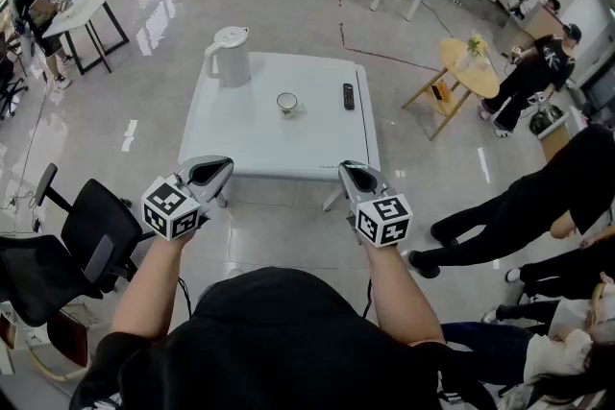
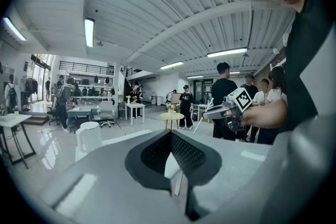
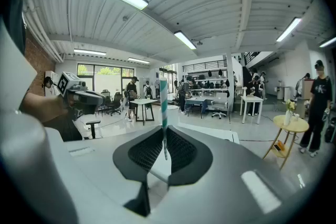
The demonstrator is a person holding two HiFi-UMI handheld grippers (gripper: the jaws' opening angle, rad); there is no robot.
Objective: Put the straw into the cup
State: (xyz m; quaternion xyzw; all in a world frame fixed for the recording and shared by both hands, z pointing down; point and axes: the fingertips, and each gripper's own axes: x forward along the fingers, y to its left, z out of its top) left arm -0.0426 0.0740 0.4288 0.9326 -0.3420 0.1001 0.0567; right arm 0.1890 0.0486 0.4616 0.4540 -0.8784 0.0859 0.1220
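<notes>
A small white cup stands near the middle of the white table. A teal-and-white striped straw stands upright between the jaws of my right gripper, which is shut on it. In the head view that gripper hovers just short of the table's near edge, right of centre. My left gripper hangs level with it on the left, shut with nothing in it; its jaws meet at the tip. The cup is hidden behind the jaws in both gripper views.
A white jug stands at the table's far left corner and a black remote lies to the right of the cup. A black office chair is at my left. Seated people's legs reach in from the right. A yellow side table stands beyond.
</notes>
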